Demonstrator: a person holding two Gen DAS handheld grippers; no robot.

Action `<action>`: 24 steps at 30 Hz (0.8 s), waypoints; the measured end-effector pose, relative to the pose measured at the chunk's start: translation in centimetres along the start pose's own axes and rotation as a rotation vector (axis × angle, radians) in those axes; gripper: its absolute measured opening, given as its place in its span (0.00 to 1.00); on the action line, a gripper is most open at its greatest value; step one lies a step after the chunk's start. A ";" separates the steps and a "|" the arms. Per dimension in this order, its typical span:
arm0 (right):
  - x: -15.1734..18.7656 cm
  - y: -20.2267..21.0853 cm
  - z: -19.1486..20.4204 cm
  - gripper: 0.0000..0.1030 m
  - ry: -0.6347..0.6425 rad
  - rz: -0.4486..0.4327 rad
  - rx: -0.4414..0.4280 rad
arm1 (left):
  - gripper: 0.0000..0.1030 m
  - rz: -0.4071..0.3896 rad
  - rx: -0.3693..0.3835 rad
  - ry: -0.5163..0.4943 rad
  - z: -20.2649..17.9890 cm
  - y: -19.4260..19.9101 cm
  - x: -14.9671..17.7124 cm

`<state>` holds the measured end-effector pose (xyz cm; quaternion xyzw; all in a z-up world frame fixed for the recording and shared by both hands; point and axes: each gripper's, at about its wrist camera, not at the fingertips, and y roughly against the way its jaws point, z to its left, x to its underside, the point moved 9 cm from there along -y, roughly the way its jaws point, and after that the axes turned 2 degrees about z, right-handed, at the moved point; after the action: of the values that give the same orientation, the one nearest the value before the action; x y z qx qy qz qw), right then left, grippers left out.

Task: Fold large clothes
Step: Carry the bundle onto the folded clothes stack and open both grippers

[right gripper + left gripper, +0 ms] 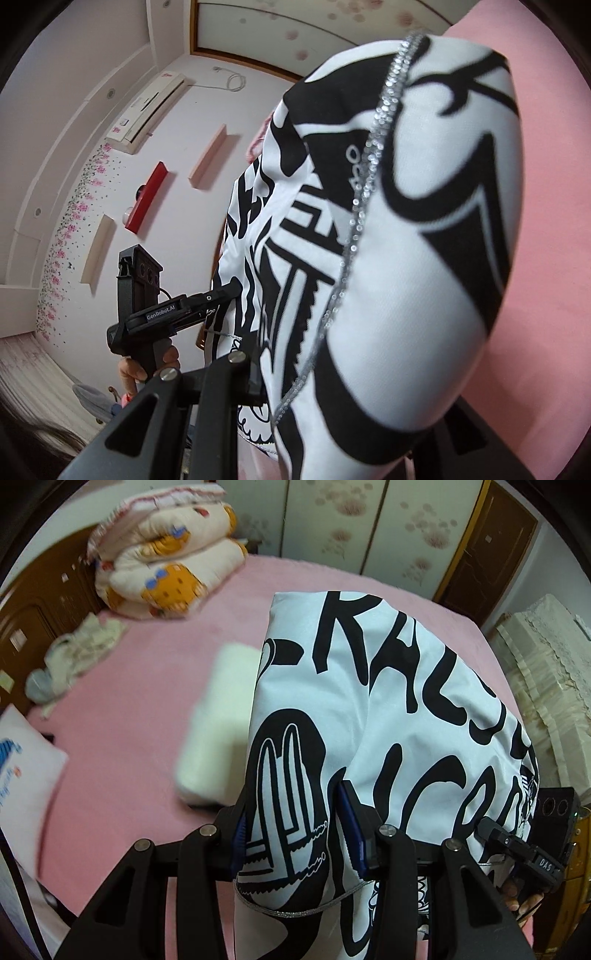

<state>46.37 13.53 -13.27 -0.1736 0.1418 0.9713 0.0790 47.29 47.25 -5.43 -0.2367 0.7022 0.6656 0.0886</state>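
A large white garment (388, 709) with bold black lettering and a silver trim hangs lifted above the pink bed (147, 709). My left gripper (295, 812) is shut on a bunch of its cloth between the blue pads (352, 834). In the left wrist view my right gripper (485, 825) bites the garment's edge at the lower right, with a hand under it. In the right wrist view the garment (424, 277) drapes over my right gripper (295, 384) and hides one finger. There my left gripper (229, 291) clamps the cloth at the left.
A folded quilt (162, 565) lies at the bed's far corner, crumpled pale clothes (77, 657) at the left edge. A folded white item (218, 723) rests mid-bed and a white pillow (26, 771) nearer. Wardrobe doors (369, 528) stand behind, a cloth-covered piece of furniture (543, 686) to the right.
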 end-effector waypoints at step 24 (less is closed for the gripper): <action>-7.3 -20.8 -10.2 0.21 -0.093 0.145 0.168 | 0.50 0.003 -0.015 0.057 14.3 -19.1 -10.1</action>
<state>60.52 29.41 -24.96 -0.1103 0.2312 0.9662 0.0294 61.92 63.31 -19.42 -0.2553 0.6996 0.6642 0.0659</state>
